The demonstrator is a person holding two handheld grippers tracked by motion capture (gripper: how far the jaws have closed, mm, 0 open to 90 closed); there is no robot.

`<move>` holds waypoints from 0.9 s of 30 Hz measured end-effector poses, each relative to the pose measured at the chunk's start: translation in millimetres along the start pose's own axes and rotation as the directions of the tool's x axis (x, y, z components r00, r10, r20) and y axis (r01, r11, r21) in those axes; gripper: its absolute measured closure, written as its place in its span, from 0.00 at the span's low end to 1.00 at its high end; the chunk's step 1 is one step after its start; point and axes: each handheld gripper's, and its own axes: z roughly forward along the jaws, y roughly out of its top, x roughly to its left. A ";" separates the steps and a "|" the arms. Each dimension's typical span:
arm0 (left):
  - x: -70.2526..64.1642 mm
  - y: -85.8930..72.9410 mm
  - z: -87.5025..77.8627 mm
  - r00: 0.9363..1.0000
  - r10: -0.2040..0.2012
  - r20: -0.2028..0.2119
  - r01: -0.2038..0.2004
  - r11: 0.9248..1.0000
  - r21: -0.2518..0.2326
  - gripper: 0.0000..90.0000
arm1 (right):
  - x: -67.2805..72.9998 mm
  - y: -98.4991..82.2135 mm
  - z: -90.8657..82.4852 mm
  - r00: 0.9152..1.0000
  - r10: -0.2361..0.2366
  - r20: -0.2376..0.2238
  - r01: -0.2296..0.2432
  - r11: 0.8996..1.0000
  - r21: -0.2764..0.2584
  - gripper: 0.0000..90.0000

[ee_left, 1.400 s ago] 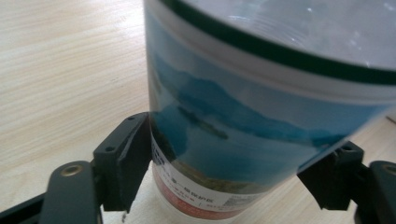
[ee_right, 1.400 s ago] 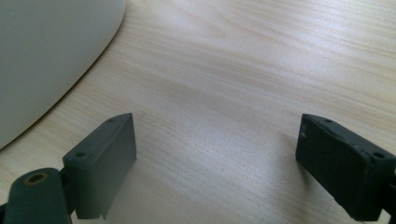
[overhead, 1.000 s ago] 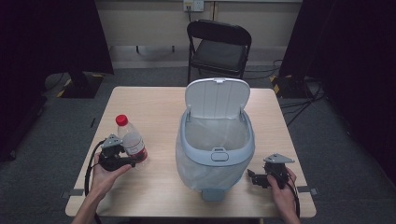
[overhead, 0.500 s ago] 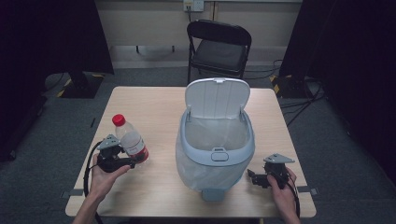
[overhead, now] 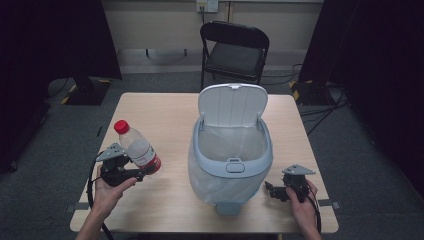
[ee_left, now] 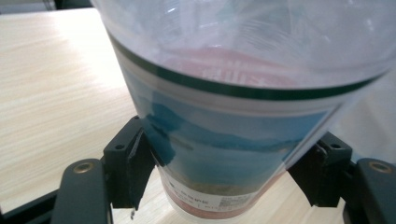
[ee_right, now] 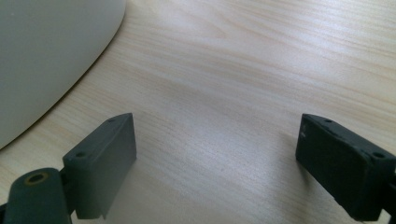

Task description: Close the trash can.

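Pale wood bench (overhead: 170, 120): at nine o'clock the bottle (overhead: 138, 148) is clamped low in the left gripper (overhead: 134, 172). It should be kept tilted and carried over the open bin (overhead: 231, 150). The right gripper (overhead: 272, 191) is held apart, empty, at four o'clock.

In your left gripper view the clear plastic bottle with the red and blue label (ee_left: 233, 116) runs off the top edge, so you cannot see its cap. In your right gripper view the pale grey plastic bin (ee_right: 46, 56) is cropped and blurred.
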 end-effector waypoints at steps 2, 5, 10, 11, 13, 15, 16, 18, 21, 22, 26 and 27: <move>-2.5 3.2 -3.1 1.000 0.011 0.018 -0.010 1.000 -0.024 0.33 | 0.0 0.0 0.0 1.000 0.000 0.000 0.000 1.000 0.000 0.12; -7.8 8.9 -6.8 0.999 0.022 0.031 -0.021 0.999 -0.030 0.33 | 0.0 0.0 0.0 1.000 0.000 0.001 0.000 1.000 0.000 0.12; -16.3 21.0 -16.4 0.999 0.043 0.029 -0.041 0.998 -0.050 0.33 | 0.0 0.0 0.0 1.000 0.000 0.001 0.000 1.000 0.000 0.12; -18.7 23.6 -19.0 0.999 0.039 0.038 -0.037 0.998 -0.059 0.33 | 0.0 0.0 0.0 1.000 0.000 0.000 0.000 1.000 0.000 0.12; -22.4 28.2 -22.5 0.998 0.052 0.039 -0.050 0.997 -0.066 0.33 | 0.0 0.0 0.0 1.000 0.000 0.000 0.000 1.000 0.000 0.12; -26.5 33.3 -25.5 0.997 0.064 0.035 -0.061 0.996 -0.072 0.33 | 0.0 0.0 0.0 1.000 0.000 0.000 0.000 1.000 0.000 0.12; -28.0 35.3 -26.6 0.997 0.067 0.037 -0.064 0.995 -0.076 0.33 | 0.0 0.0 0.0 1.000 0.000 0.000 0.000 1.000 0.000 0.12; -32.0 41.4 -29.7 0.996 0.075 0.041 -0.071 0.993 -0.092 0.33 | 0.3 -0.1 -0.1 1.000 0.001 0.002 -0.001 1.000 0.000 0.12; -37.3 48.8 -34.6 0.995 0.088 0.047 -0.083 0.990 -0.110 0.33 | 0.6 -0.1 -0.3 1.000 0.004 0.003 -0.004 1.000 0.001 0.12; -38.8 51.3 -36.3 0.995 0.090 0.046 -0.084 0.989 -0.120 0.33 | 0.3 -0.1 -0.2 1.000 0.002 0.003 -0.002 1.000 0.000 0.12; -43.4 63.3 -42.5 0.994 0.100 0.050 -0.091 0.985 -0.147 0.33 | 0.2 -0.1 -0.1 1.000 0.002 0.002 -0.002 1.000 0.000 0.12; -44.6 66.6 -44.0 0.993 0.108 0.050 -0.099 0.983 -0.155 0.33 | 0.2 -0.1 -0.1 1.000 0.002 0.001 -0.002 1.000 0.000 0.12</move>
